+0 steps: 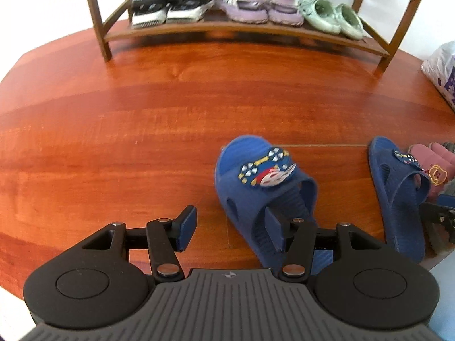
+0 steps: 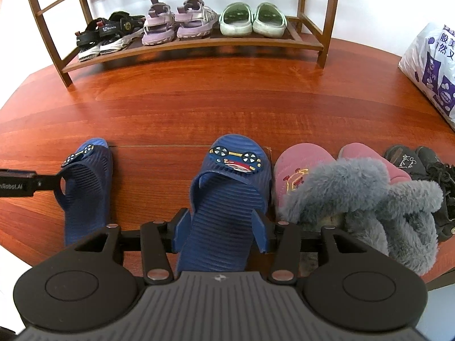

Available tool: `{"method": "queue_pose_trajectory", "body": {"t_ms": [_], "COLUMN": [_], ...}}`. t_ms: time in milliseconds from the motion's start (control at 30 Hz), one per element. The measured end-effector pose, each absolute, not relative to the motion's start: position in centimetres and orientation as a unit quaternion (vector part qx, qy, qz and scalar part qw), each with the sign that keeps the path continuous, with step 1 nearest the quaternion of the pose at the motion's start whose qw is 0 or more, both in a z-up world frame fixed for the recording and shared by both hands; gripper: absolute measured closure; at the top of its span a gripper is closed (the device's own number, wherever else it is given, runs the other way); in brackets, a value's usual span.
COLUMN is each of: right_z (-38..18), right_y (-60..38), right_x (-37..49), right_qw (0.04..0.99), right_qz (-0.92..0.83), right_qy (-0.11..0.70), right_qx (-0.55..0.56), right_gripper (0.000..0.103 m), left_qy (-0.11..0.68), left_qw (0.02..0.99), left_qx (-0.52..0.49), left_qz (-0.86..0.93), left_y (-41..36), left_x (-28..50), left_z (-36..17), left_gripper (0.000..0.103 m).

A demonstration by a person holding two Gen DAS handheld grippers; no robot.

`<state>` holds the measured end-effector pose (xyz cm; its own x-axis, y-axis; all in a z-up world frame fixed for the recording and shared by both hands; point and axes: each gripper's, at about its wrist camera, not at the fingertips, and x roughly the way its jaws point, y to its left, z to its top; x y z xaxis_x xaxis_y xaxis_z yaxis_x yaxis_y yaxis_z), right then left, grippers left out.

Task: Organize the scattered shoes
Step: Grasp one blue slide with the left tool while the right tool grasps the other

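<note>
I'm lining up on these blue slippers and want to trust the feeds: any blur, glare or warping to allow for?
Left wrist view: shoe rack and near blue slipper look softly blurred, straight shelf bows from fisheye. Right wrist view: sharper, slipper ridges crisp; mild sheen on floor; edges warp, corners vignetted white.

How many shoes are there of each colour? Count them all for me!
Blue slippers: 2
Pink furry slippers: 2
Dark shoes on the floor: 2
Black-and-white sandals: 2
Purple sandals: 2
Green clogs: 2
Total: 12 shoes
</note>
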<state>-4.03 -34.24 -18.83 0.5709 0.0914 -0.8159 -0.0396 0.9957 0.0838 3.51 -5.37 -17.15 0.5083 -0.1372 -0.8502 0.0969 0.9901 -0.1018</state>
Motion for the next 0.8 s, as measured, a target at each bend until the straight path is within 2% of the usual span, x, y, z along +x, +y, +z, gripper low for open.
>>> {"method": "queue_pose_trajectory", "body": {"t_ms": [67, 133, 200, 267, 800], "right_z": [-19.0, -19.1, -19.6, -19.8, -20.7], "right_y": [-34.2, -34.2, -34.3, -34.3, -33.8], "right_x": [-3.8, -3.6, -3.4, -3.2, -2.4], "right_qw": [0.885, 0.885, 0.884, 0.883, 0.875], "right_qz": [0.036, 0.036, 0.034, 0.036, 0.037], "right_qy": [0.463, 0.464, 0.465, 0.467, 0.482], "right_qx": [0.028, 0.028, 0.027, 0.028, 0.021], "right_gripper": [0.034, 0.032, 0.025, 0.023, 0.022], "left_qy": [0.495, 0.498, 0.501, 0.507, 0.53], "left_qw": [0.866, 0.863, 0.86, 0.856, 0.846], "left_qx": [-0.03, -0.04, -0.05, -0.055, 0.001], "left_qz": [-0.071, -0.075, -0.078, -0.082, -0.058], "left_y": [-5.4, -5.5, -5.6, -6.0, -10.4], "left_x": [3.4, 3.2, 3.1, 3.1, 4.9], "left_z": [-17.2, -17.2, -17.2, -17.4, -20.0], "left_gripper": [0.046, 0.04, 0.029, 0.024, 0.02]}}
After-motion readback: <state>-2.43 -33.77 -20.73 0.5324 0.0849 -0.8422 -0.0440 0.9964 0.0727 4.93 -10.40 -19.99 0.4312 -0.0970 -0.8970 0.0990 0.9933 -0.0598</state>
